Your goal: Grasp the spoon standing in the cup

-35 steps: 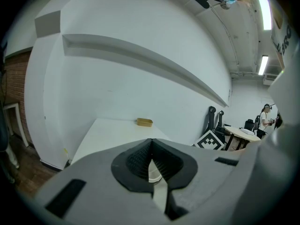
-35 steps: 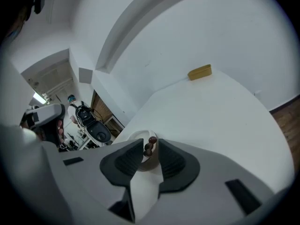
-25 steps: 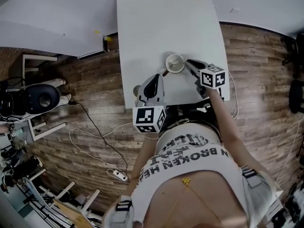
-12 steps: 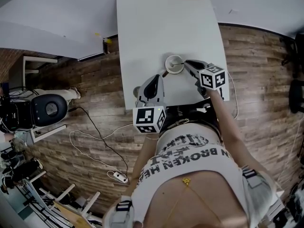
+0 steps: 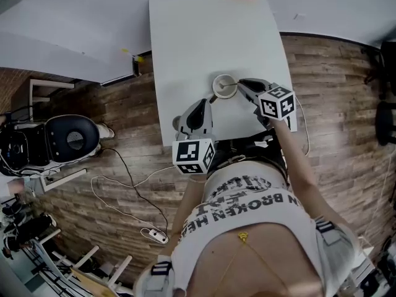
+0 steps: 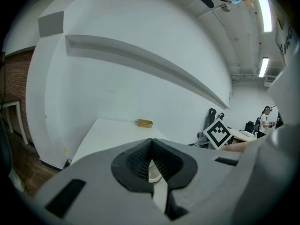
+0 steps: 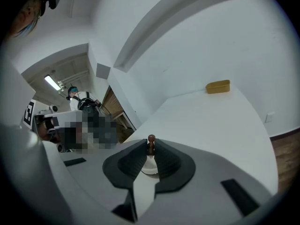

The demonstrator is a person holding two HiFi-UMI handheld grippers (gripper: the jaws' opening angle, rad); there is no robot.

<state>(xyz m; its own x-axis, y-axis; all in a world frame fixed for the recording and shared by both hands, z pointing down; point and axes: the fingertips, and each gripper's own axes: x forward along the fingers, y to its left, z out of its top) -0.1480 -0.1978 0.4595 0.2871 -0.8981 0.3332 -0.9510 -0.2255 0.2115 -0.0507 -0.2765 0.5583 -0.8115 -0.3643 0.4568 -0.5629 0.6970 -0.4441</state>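
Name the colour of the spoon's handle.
The spoon handle is dark brown; the right gripper view shows it best.

Seen upside down from the head camera, the person's white T-shirt (image 5: 247, 209) carries black block capitals reading "N BROKEN HE", the line cut off at both ends by folds. A smaller printed line beside it, possibly beginning "URI", is too creased to read.
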